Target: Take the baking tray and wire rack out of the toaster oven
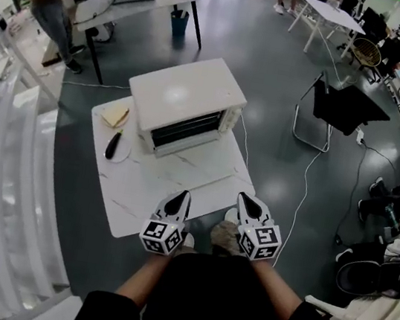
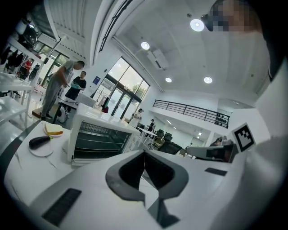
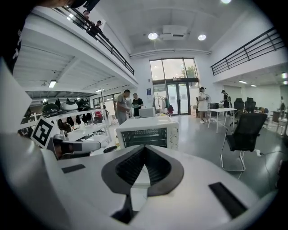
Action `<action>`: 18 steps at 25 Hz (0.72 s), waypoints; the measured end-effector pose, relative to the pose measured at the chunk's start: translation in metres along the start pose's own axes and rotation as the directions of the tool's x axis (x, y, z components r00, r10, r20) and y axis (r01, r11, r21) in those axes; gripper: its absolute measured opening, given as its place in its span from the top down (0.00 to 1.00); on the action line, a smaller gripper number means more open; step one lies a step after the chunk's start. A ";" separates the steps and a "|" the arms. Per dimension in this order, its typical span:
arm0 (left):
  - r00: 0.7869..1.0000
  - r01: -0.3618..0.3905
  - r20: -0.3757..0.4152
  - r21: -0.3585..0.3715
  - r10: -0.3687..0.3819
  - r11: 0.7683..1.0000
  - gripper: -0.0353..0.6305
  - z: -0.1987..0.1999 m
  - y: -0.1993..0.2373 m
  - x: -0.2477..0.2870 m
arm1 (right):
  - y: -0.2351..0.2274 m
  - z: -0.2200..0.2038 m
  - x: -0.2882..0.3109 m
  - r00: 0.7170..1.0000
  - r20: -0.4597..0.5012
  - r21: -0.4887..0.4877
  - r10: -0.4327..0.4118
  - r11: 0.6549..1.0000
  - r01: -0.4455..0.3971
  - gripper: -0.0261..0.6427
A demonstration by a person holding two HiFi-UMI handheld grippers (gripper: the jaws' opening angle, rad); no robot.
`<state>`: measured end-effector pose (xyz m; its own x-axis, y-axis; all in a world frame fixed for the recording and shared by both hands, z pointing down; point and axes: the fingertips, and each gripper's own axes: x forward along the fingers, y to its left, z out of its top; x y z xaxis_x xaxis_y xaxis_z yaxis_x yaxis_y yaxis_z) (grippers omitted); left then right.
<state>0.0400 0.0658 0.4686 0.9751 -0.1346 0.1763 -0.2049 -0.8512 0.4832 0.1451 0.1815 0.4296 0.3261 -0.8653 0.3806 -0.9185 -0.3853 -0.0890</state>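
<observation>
A white table point(image 1: 143, 188) carries the toaster oven point(image 1: 186, 104), its door closed, with the wire rack point(image 2: 101, 140) inside behind the glass. In front of the oven, my left gripper point(image 1: 183, 195) and right gripper point(image 1: 244, 198) are both clenched and empty.

Bare tabletop point(image 1: 151, 194) lies open before the toaster oven point(image 1: 184, 96); a plate point(image 1: 104, 131) crowds its left side.

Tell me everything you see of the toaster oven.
The toaster oven is a white metal-looking box with a dark glass door, shut; wire shelves show through it, and knobs run down the front's right side. It stands upright on the white table, front toward the person. The left gripper and right gripper are clear of it.
</observation>
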 end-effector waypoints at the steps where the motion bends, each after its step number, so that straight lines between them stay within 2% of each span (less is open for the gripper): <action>1: 1.000 -0.008 0.001 0.000 0.008 1.000 0.92 0.002 0.006 0.004 | 0.000 0.000 0.009 1.000 -0.011 -0.002 0.008 1.000 -0.008 0.93; 4: 0.999 -0.040 0.004 0.028 0.040 0.999 0.92 0.007 0.026 0.017 | -0.001 -0.002 0.038 0.999 -0.033 -0.012 0.031 0.999 -0.031 0.93; 7: 0.997 -0.076 -0.012 0.065 0.077 0.995 0.92 -0.001 0.045 0.037 | -0.011 -0.013 0.069 0.996 -0.072 -0.070 0.047 0.996 -0.053 0.93; 9: 0.993 -0.114 -0.017 0.036 0.115 0.993 0.92 -0.005 0.063 0.051 | -0.019 -0.019 0.092 0.993 -0.103 -0.091 0.066 0.993 -0.075 0.93; 14: 0.972 -0.233 -0.014 0.014 0.233 0.972 0.92 -0.001 0.102 0.090 | -0.049 -0.020 0.152 0.983 -0.132 -0.043 0.126 0.990 -0.132 0.93; 18: 0.953 -0.302 -0.012 -0.078 0.302 0.950 0.92 -0.002 0.130 0.118 | -0.071 -0.020 0.199 0.977 -0.135 0.032 0.166 0.986 -0.163 0.92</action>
<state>0.1285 -0.0592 0.5541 0.8668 -0.3790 0.3241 -0.4954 -0.7287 0.4727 0.2706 0.0434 0.5301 0.1361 -0.8661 0.4810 -0.9519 -0.2489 -0.1788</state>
